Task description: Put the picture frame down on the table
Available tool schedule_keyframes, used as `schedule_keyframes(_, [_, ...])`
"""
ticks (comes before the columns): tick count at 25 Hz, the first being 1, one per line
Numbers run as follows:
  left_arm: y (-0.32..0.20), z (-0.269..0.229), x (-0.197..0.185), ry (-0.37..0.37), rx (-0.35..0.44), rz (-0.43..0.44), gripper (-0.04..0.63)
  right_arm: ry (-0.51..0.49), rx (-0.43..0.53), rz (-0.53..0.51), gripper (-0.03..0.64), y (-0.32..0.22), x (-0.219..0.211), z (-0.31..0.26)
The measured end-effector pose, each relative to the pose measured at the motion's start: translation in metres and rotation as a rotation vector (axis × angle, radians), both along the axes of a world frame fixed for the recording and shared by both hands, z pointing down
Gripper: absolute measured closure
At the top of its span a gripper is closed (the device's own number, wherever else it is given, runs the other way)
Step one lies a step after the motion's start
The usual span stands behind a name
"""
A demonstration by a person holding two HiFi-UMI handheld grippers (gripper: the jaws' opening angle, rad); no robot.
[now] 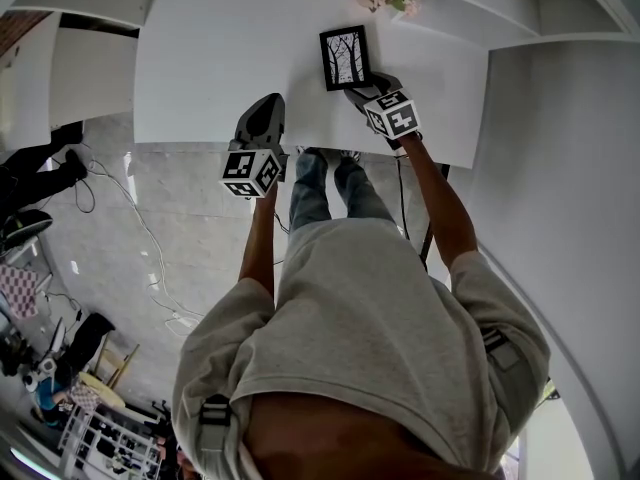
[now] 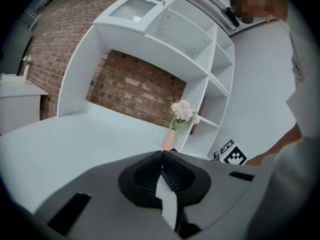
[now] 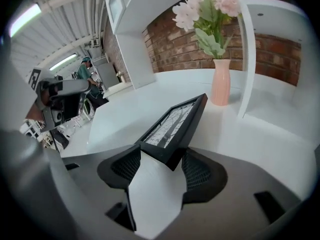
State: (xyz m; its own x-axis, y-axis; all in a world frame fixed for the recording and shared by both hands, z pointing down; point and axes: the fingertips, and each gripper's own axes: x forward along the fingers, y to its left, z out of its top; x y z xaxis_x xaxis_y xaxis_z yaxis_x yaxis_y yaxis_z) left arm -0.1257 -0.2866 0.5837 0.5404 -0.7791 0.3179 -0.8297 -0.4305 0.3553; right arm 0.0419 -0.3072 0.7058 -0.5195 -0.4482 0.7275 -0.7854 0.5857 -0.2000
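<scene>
Release step, we judge: picture frame (image 3: 175,126) seems flat on table (image 1: 220,58), approx 1 o'clock in head view. Near corner sits btwn right gripper's (image 3: 162,159) wide-spread jaws, pads not pressing. Left gripper (image 2: 162,154) closed, empty. Next: we'd back right gripper out toward 5 o'clock w/o nudging frame.

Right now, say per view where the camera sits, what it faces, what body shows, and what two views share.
Head view: on the head, looking down at table and frame; arms, legs show.
Left gripper view: on left gripper, facing flowers, shelves; jaws together, a forearm at right.
Right gripper view: on right gripper, facing frame's corner between parted jaws.
Both gripper views share the flowers.
</scene>
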Motion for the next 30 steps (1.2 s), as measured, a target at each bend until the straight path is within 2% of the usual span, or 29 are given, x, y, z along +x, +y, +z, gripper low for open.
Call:
schedule_keyframes(6, [0.002, 0.004, 0.0, 0.0, -0.003, 0.0, 0.58, 0.032, 0.002, -0.054, 0.348, 0.002, 0.002, 0.005])
schedule_keyframes(10, [0.004, 0.003, -0.002, 0.001, -0.01, -0.003, 0.58, 0.117, 0.022, -0.126, 0.348, 0.007, 0.006, 0.007])
schedule_keyframes(16, [0.005, 0.003, 0.0, 0.007, -0.014, 0.006, 0.58, 0.207, 0.024, -0.17, 0.35, 0.013, 0.01, 0.015])
schedule_keyframes(20, [0.003, 0.005, 0.001, 0.008, -0.014, 0.007, 0.58, 0.208, -0.002, -0.143, 0.36, 0.014, 0.016, 0.022])
schedule_keyframes(30, [0.001, 0.004, 0.001, 0.008, -0.014, 0.013, 0.58, 0.192, 0.011, -0.084, 0.394, 0.014, 0.019, 0.02])
